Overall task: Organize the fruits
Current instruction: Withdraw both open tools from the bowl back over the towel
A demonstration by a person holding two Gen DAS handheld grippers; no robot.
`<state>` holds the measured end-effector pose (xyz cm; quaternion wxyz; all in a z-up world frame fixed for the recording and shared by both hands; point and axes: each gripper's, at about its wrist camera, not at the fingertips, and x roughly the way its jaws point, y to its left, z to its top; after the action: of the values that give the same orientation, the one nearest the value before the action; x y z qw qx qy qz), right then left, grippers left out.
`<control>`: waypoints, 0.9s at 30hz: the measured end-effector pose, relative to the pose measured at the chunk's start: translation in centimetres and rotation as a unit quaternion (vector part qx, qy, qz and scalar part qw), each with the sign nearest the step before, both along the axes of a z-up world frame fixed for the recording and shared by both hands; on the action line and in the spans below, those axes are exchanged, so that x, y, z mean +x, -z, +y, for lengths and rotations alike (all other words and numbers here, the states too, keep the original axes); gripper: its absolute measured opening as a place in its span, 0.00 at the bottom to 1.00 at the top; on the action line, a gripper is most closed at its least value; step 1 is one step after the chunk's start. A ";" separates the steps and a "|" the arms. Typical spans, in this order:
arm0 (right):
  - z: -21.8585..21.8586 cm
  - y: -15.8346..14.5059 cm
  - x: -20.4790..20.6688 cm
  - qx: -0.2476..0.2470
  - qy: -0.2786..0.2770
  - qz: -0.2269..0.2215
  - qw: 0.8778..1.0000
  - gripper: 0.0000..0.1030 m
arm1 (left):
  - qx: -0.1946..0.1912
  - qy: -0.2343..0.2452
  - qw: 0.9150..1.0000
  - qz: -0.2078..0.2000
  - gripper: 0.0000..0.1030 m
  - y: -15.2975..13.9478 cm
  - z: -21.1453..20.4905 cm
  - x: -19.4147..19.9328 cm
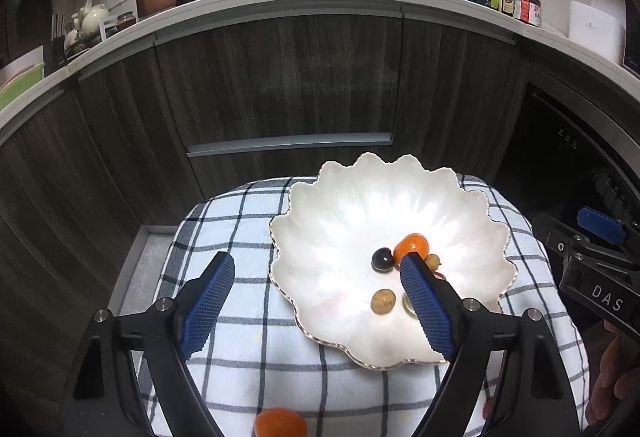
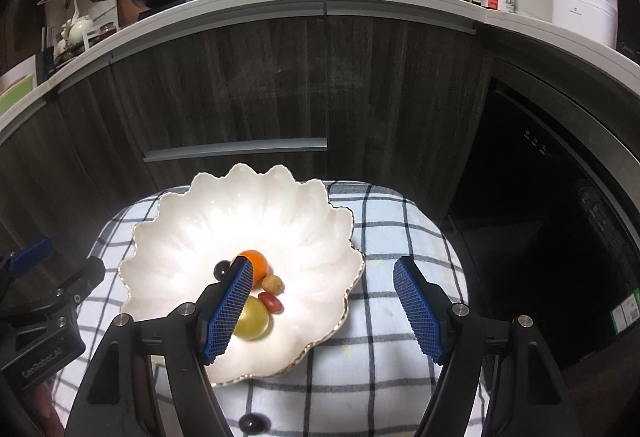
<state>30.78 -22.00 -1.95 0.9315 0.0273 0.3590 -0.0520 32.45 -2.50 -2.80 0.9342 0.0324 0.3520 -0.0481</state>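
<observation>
Both the left gripper and right gripper hang with jaws apart, holding nothing. Ahead of them, 6 fruits sit in the scalloped white dish; 1 orange lies below the left gripper.

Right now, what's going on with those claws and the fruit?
Left gripper open, empty. Right gripper open, empty. Several fruits in the white dish; one orange and one dark fruit on the cloth. Nothing blocking.
</observation>
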 end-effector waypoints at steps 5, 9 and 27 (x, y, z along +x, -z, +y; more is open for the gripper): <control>0.0 -0.7 -1.4 -0.006 0.000 -0.010 1.000 0.72 | -0.001 0.003 1.000 0.000 0.83 0.0 -0.2 -1.2; 0.1 -1.0 -2.4 -0.008 -0.001 -0.012 1.000 0.72 | -0.004 0.002 1.000 0.006 0.83 0.2 -0.1 -2.1; 0.8 0.1 -5.4 -0.003 0.000 0.000 1.000 0.72 | -0.002 0.001 1.000 0.015 0.83 1.6 0.9 -6.0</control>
<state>25.34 -21.23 -2.08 0.9316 0.0239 0.3588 -0.0528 26.42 -1.58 -4.41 0.9289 0.0296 0.3658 -0.0500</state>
